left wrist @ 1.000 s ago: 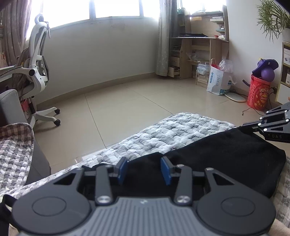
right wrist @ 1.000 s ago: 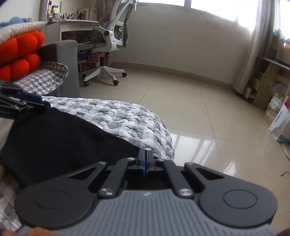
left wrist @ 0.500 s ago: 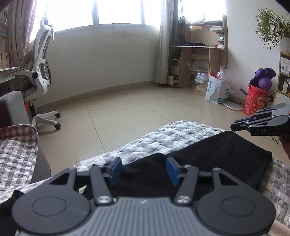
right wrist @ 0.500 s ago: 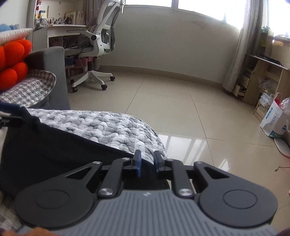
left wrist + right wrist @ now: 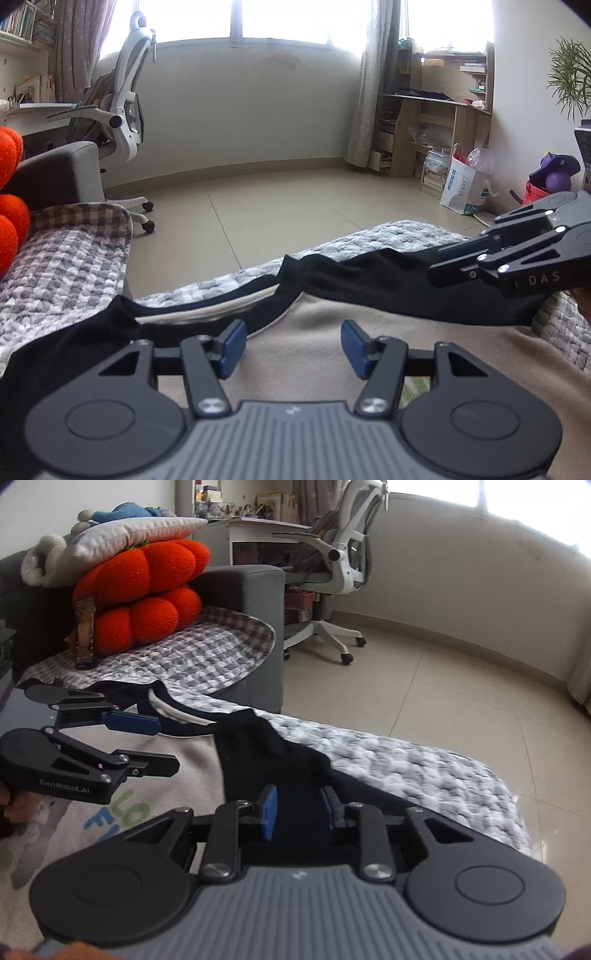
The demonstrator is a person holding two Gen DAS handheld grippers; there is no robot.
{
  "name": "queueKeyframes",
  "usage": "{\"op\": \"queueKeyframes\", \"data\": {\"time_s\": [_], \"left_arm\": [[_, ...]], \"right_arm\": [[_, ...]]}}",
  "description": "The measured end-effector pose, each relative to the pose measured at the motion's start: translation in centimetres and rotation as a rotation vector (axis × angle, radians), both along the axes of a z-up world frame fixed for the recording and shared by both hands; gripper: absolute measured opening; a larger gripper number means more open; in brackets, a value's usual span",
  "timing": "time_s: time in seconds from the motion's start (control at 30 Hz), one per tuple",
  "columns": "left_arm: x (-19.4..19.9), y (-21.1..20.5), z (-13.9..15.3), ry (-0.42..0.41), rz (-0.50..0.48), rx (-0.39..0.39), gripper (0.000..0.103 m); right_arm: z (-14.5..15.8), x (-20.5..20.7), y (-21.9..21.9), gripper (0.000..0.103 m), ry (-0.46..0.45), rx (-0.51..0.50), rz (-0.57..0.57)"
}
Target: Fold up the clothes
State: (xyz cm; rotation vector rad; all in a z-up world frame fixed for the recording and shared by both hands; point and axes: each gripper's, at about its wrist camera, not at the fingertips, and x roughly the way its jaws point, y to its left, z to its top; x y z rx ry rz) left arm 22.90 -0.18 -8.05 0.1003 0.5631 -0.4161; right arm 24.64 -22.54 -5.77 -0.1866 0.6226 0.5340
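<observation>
Left gripper [image 5: 290, 343]: jaws wide apart, empty, above beige black-sleeved sweatshirt [image 5: 332, 354]. Right gripper [image 5: 297, 812]: jaws parted, empty, over black sleeve [image 5: 280, 760] on grey quilted cover [image 5: 406, 760].

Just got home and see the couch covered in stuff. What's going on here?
A person is folding a beige shirt with black sleeves, spread over a grey checked quilt, using two handheld grippers. The left gripper is open and sits above the beige chest near the collar. The right gripper is open too, over a black sleeve at the quilt's edge. Neither is pinching any fabric. Orange cushions sit stacked behind.
</observation>
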Motion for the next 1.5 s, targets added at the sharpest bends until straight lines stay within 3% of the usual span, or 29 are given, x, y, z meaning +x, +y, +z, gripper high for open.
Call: {"op": "queueKeyframes", "data": {"time_s": [0.17,0.37,0.47,0.63,0.93,1.23,1.5], "left_arm": [[-0.4,1.3,0.0,0.059,-0.009,-0.034,0.060],[-2.4,3.6,0.7,0.083,-0.030,-0.025,0.065],[-3.4,5.5,1.1,0.070,0.014,-0.016,0.071],[-4.6,9.0,1.8,0.052,0.103,-0.016,0.078],[-5.7,15.8,3.6,0.044,0.263,-0.077,0.081],[-6.7,23.9,5.6,0.073,0.427,-0.179,0.081],[-8.0,29.7,4.9,0.101,0.560,-0.180,0.081]], "right_arm": [[-1.5,2.1,3.1,0.022,0.031,-0.071,-0.028],[-0.9,5.1,3.9,0.022,0.013,-0.050,-0.159],[0.4,4.6,5.1,0.035,-0.020,-0.013,-0.169],[2.5,3.6,9.1,0.044,-0.039,-0.009,-0.118],[4.7,1.4,18.1,0.050,-0.022,0.047,0.011],[5.4,0.2,24.3,0.052,0.074,0.176,0.093],[5.9,-0.5,27.5,0.053,0.147,0.228,0.115]]}}
